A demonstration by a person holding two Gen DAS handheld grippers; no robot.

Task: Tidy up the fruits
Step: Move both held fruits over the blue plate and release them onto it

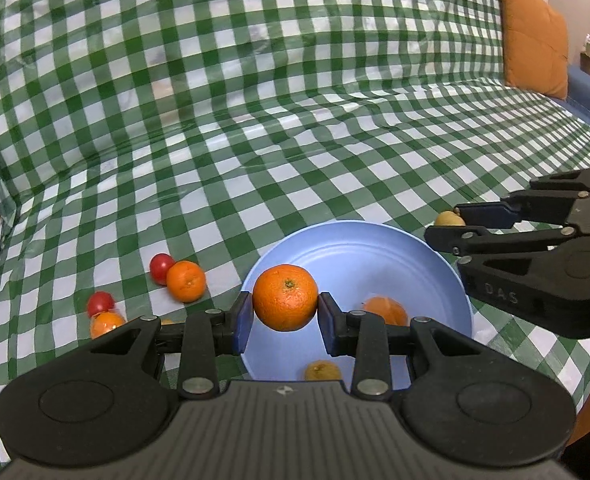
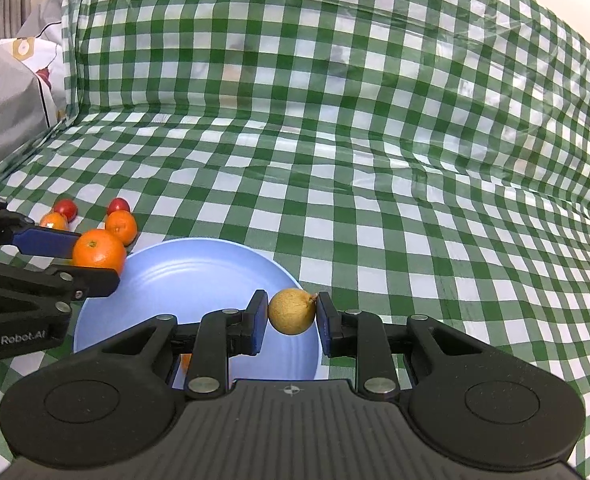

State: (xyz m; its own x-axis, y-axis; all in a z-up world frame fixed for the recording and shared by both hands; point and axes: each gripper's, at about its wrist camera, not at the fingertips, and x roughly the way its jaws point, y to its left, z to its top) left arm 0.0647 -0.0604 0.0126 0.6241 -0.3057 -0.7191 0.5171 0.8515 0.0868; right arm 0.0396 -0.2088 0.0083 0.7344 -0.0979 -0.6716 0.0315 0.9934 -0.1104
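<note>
My left gripper point(image 1: 286, 317) is shut on a large orange point(image 1: 285, 292), held above the left side of a light blue bowl point(image 1: 355, 256). Two orange fruits point(image 1: 385, 310) lie inside the bowl, partly hidden by the fingers. My right gripper point(image 2: 291, 317) is shut on a small tan round fruit point(image 2: 292, 310) over the bowl's point(image 2: 199, 280) right rim. In the right wrist view the left gripper point(image 2: 97, 260) with its orange point(image 2: 99, 254) shows at the left. Loose on the cloth left of the bowl lie two red fruits point(image 1: 161, 267) and two small oranges point(image 1: 186, 281).
A green and white checked cloth point(image 1: 295, 120) covers the seat and backrest. An orange cushion point(image 1: 535, 40) leans at the far right. A grey bag point(image 2: 7, 112) stands at the far left edge in the right wrist view.
</note>
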